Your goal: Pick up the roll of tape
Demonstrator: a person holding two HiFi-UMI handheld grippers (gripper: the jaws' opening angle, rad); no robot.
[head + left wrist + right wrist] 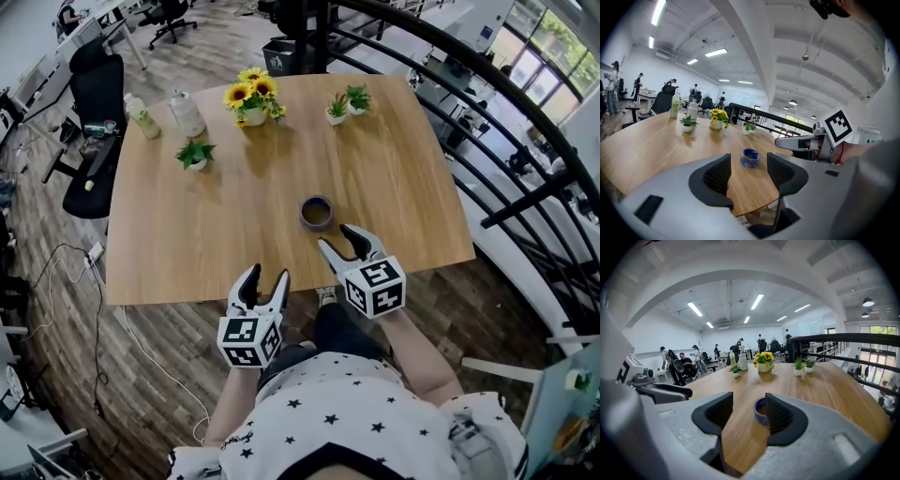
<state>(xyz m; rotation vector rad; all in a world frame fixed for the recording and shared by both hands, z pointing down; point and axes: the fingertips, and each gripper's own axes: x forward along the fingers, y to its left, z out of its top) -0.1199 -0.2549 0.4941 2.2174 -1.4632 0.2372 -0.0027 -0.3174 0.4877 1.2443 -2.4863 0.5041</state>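
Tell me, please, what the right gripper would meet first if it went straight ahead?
Most likely the blue roll of tape on the wooden table, just beyond the right gripper's open fingers.

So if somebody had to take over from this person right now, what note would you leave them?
Left hand-held gripper: open, empty, at the near edge of the table.
Right hand-held gripper: open, empty, just short of the roll of tape, not touching it.
The roll of tape lies flat on the table, near the front edge.
Done: nothing picked up yet.
Left: probably move the right jaws around the tape, close, lift.
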